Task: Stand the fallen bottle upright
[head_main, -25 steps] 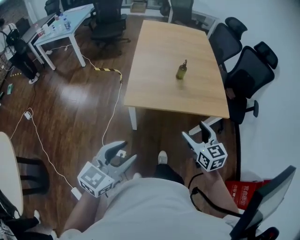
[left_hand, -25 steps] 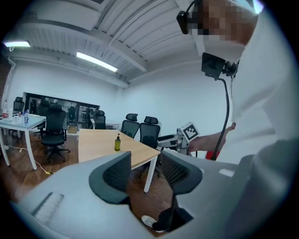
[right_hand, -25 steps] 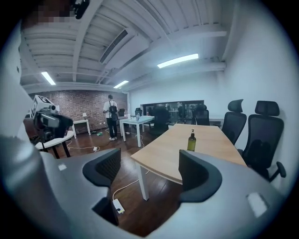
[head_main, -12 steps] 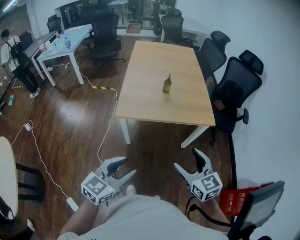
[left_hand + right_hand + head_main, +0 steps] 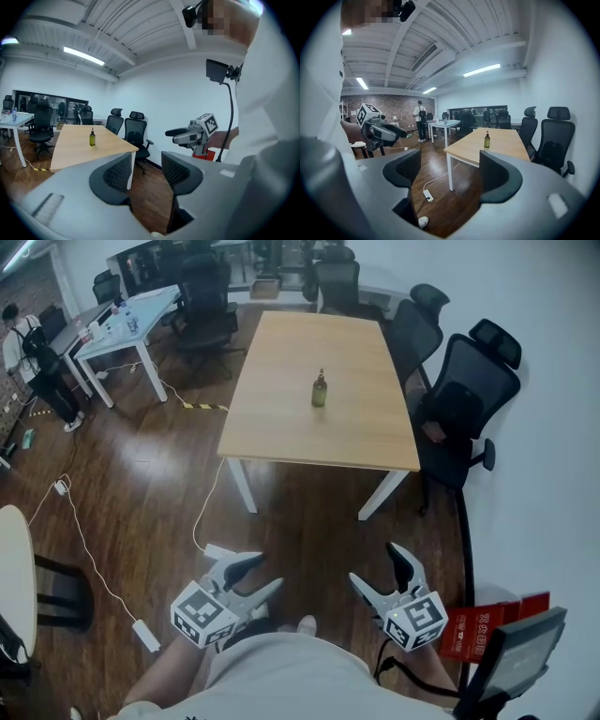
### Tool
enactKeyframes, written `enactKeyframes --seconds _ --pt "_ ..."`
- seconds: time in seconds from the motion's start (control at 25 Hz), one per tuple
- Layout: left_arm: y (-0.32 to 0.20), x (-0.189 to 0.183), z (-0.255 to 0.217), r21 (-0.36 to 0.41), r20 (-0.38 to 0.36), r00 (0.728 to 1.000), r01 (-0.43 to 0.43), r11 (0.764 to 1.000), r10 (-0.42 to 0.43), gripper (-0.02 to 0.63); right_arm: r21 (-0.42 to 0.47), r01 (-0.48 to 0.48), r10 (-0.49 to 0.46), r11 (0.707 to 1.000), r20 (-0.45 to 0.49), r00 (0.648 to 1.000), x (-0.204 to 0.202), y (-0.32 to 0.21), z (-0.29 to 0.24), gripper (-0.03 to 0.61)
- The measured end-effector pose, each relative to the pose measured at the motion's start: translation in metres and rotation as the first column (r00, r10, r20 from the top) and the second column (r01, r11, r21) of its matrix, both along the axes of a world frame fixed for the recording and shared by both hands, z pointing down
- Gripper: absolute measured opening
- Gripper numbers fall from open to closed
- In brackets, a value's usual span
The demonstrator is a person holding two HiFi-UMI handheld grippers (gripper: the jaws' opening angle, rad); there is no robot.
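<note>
A small olive-green bottle with a dark neck stands upright near the middle of the light wooden table. It also shows upright in the left gripper view and the right gripper view. Both grippers hang low by the person's body, well short of the table and over the wood floor. My left gripper is open and empty, as its own view shows. My right gripper is open too, with nothing between its jaws.
Black office chairs line the table's right side and far end. A white desk with bottles stands at far left, near a person. Cables and a power strip lie on the floor. A red box sits by the right wall.
The head view has drawn back and shifted, so the table and bottle sit farther off and more to the left. Both grippers stay open and low. The bottle has not moved.
</note>
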State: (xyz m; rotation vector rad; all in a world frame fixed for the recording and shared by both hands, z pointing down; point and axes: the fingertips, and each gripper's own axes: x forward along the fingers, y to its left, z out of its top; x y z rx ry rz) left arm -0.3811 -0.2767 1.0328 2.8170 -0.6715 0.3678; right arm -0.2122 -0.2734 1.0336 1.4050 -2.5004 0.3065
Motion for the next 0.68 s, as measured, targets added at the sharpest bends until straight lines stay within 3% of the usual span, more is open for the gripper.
enactKeyframes --seconds 0.68 --pt "0.0 0.004 0.013 -0.016 0.007 0.999 0.048 0.999 -0.048 0.196 -0.02 0.049 -0.05 0.999 -0.02 0.999 0.004 -0.001 0.016 0.387"
